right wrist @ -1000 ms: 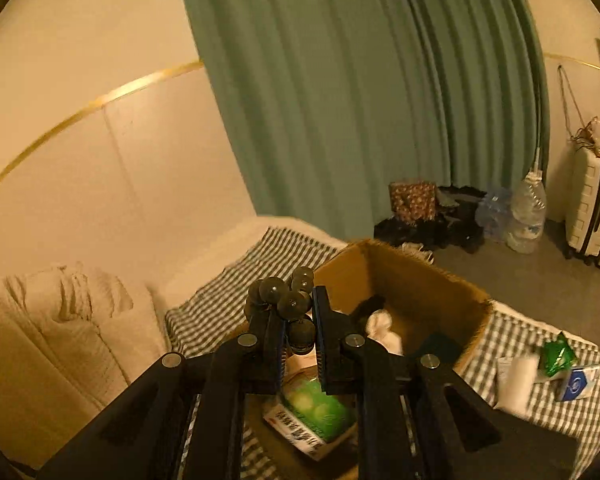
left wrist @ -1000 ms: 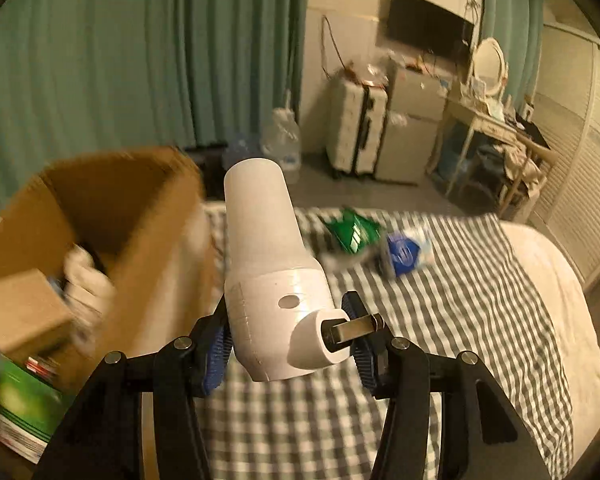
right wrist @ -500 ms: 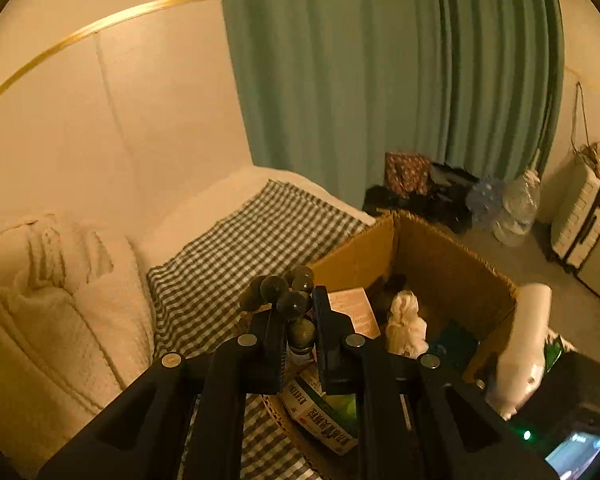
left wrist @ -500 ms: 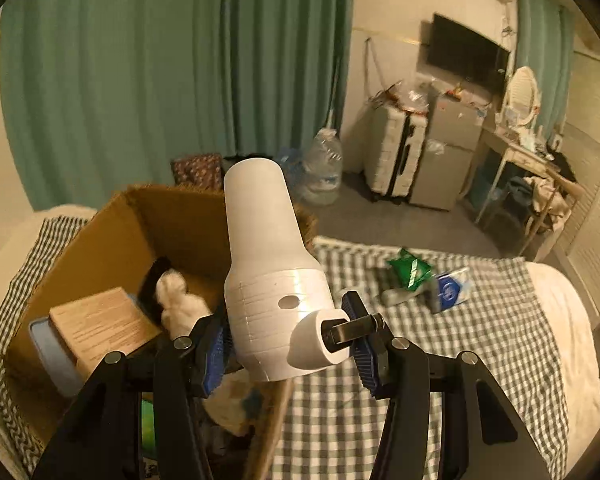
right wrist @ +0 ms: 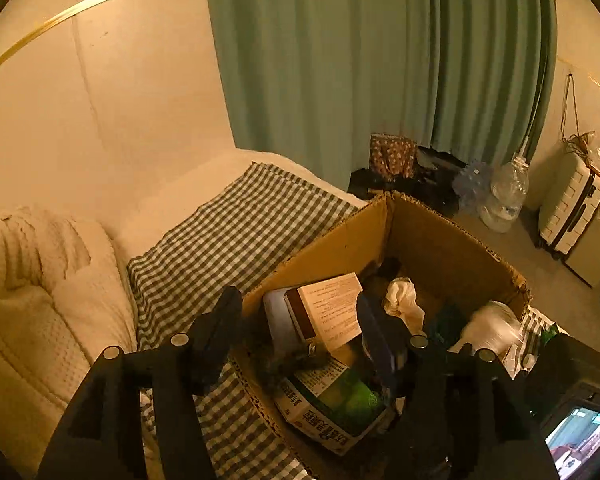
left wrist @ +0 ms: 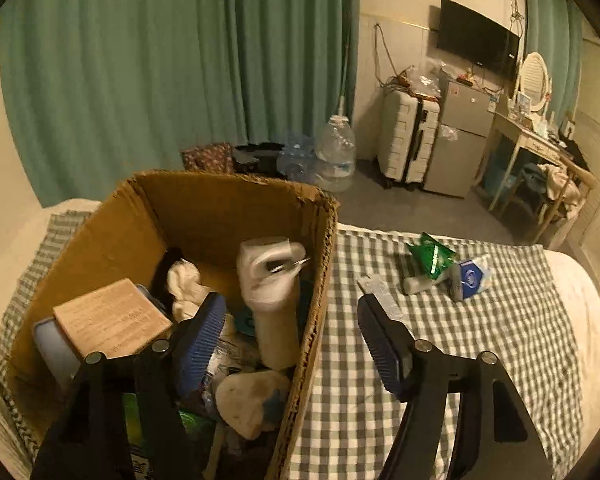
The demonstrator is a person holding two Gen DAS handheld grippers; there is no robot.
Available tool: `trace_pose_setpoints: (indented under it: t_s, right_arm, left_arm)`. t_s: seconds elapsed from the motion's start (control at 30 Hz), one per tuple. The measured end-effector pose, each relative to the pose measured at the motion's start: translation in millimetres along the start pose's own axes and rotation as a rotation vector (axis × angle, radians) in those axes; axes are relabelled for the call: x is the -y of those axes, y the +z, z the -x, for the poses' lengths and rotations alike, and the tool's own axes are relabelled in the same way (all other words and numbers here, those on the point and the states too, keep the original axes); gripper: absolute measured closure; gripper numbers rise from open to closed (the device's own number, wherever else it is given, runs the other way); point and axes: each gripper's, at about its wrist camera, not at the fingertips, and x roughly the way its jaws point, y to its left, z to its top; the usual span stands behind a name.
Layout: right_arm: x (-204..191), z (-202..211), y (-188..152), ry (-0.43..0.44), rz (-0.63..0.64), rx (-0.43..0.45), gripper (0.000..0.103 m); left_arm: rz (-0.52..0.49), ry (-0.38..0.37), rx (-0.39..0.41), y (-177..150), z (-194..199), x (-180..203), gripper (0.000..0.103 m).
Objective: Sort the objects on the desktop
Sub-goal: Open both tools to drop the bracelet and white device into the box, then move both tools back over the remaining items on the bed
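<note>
A cardboard box (left wrist: 324,240) stands on the checked bed cover and also shows in the right wrist view (right wrist: 440,240). My left gripper (left wrist: 292,336) is open above the box's right wall. The white hair dryer (left wrist: 274,292) stands nozzle-down inside the box, blurred, and shows in the right wrist view (right wrist: 488,328). My right gripper (right wrist: 300,324) is open over the box's left side. A dark blurred bunch of grapes (right wrist: 296,360) lies below it on a green carton (right wrist: 332,404). A green packet (left wrist: 432,256), a blue packet (left wrist: 470,276) and a white tube (left wrist: 418,284) lie on the cover.
The box holds a tan book (left wrist: 112,316), white cloth (left wrist: 184,284) and other items. A pillow (right wrist: 40,280) lies left. A water jug (left wrist: 336,152), suitcase (left wrist: 408,140), small fridge (left wrist: 460,136) and desk (left wrist: 536,144) stand on the floor beyond the bed.
My left gripper opened and let go of the white hair dryer, which dropped into the box. My right gripper opened and released the dark grapes into the box.
</note>
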Motion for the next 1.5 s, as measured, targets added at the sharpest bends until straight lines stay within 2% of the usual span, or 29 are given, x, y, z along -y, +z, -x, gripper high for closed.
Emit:
trace_pose_setpoints:
  t_s: [0.17,0.27,0.5,0.63,0.77,1.13,1.4,1.5]
  right_arm:
    - [-5,14,1,0.006,0.003,0.027,0.033]
    - [-6,25,2,0.015,0.003,0.044,0.029]
    - [4,66,3,0.057,-0.045,0.118,0.021]
    - [14,96,4,0.052,-0.06,0.176,0.017]
    - [26,118,0,0.043,-0.081,0.192,0.016]
    - [67,194,-13,-0.082,-0.082,0.312,0.011]
    - [127,235,-26,-0.175,-0.164,0.373,0.008]
    - [154,244,-34,-0.213,-0.193,0.388,0.001]
  left_arm:
    - [-0.025,0.024,0.03,4,10,5,0.022]
    - [-0.041,0.047,0.059,6,17,9,0.011]
    - [-0.087,0.05,0.087,8,26,24,0.009]
    - [-0.111,0.033,0.095,7,31,39,0.009]
    - [-0.155,0.006,0.114,2,40,64,0.007]
    - [-0.328,-0.021,0.158,-23,62,139,0.004]
    - [-0.336,-0.017,0.146,-35,55,157,0.003]
    - [-0.315,0.008,0.14,-38,45,157,0.002]
